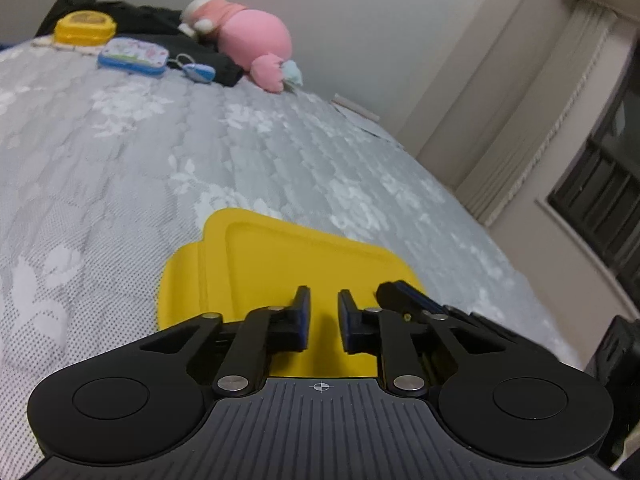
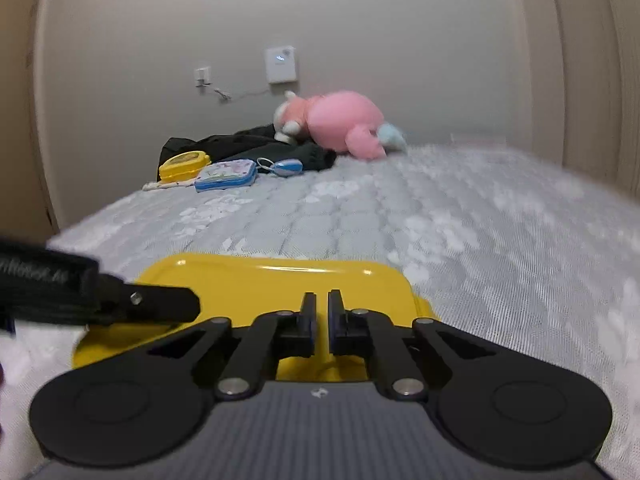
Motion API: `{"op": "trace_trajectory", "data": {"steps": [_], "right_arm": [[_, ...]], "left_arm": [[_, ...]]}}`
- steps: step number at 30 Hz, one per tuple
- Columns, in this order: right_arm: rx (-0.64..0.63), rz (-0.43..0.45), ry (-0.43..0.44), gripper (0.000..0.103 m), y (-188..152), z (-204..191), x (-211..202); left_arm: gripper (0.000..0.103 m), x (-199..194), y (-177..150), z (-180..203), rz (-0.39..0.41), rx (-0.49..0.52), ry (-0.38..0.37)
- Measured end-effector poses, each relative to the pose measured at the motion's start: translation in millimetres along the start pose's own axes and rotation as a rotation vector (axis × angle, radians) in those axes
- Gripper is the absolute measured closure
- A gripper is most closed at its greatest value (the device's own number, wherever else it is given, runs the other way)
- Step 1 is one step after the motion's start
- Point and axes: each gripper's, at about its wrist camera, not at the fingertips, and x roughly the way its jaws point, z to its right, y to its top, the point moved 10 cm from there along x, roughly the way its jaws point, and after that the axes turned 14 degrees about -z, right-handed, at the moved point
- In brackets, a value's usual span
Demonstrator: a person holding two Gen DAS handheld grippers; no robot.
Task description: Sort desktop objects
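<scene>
The grey bed cover with white flowers is under both my claws and runs away ahead of them to the wall. The yellow tray lies flat on it, right beneath my fingertips. Its near edge is hidden under the claws and its far edge is just ahead of them.

My left claw sits over the tray's near right part. Its pads are a narrow gap apart and yellow shows between them. I cannot tell whether they pinch the rim. My right claw is over the tray's near edge too, and its jaws are closed almost together. I cannot see whether they grip anything.

Far ahead of both claws, by the wall, a pink plush toy lies on its side. A black garment is heaped to its left and touches it. A blue tin with a pale printed lid rests in front of the garment. A small yellow box sits just beside the tin on its left. A blue-and-white key fob on a ring lies just to the right of the tin.
</scene>
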Motion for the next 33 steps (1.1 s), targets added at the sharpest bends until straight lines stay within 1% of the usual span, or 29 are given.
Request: {"op": "trace_trajectory", "data": {"steps": [2,3,6,20,24,26,27,28,29,30,31,32,33], "right_arm": [[-0.011,0.019,-0.011,0.097,-1.0,-2.1,0.9],[-0.007,0.021,-0.009,0.097,-1.1,-2.3,0.8],[0.000,0.023,-0.001,0.097,-0.4,-2.4,1.5],[-0.028,0.043,-0.027,0.096,-4.0,-7.2,-1.7],[-0.034,0.028,-0.032,0.090,-5.0,-9.5,-4.7],[-0.026,0.009,-0.025,0.084,-5.9,-9.9,-9.4],[-0.016,-0.001,-0.014,0.077,-6.4,-9.6,-12.6],[-0.005,-0.010,-0.001,0.072,-6.9,-9.3,-16.2],[0.016,-0.020,0.012,0.072,-7.5,-7.1,-21.1],[0.035,-0.026,0.016,0.072,-7.8,-4.5,-26.9],[0.050,-0.026,0.015,0.072,-7.7,-1.5,-32.8],[0.068,-0.018,0.010,0.071,-7.0,2.9,-41.7],[0.084,-0.012,0.007,0.068,-6.3,7.0,-49.5]], "left_arm": [[0.090,0.9,0.2,-0.1,-0.002,0.001,0.000],[0.093,0.9,0.2,-1.1,-0.004,-0.003,-0.001],[0.096,1.7,1.0,-4.1,-0.010,-0.018,-0.008],[0.096,2.5,0.5,-4.5,-0.015,-0.021,-0.015],[0.096,0.8,-0.2,-4.5,-0.013,-0.018,-0.016],[0.096,-2.1,-2.1,-5.1,-0.008,-0.022,-0.022],[0.096,-4.3,-3.4,-5.3,-0.005,-0.022,-0.023],[0.096,-8.0,-5.0,-5.3,-0.001,-0.022,-0.020],[0.092,-13.0,-6.8,-4.8,0.003,-0.022,-0.014],[0.083,-18.0,-8.6,-4.3,0.008,-0.021,-0.008],[0.078,-23.0,-10.4,-3.4,0.013,-0.020,-0.001],[0.068,-28.4,-12.4,-1.5,0.017,-0.018,0.009],[0.062,-34.8,-14.9,1.0,0.023,-0.017,0.021]]}}
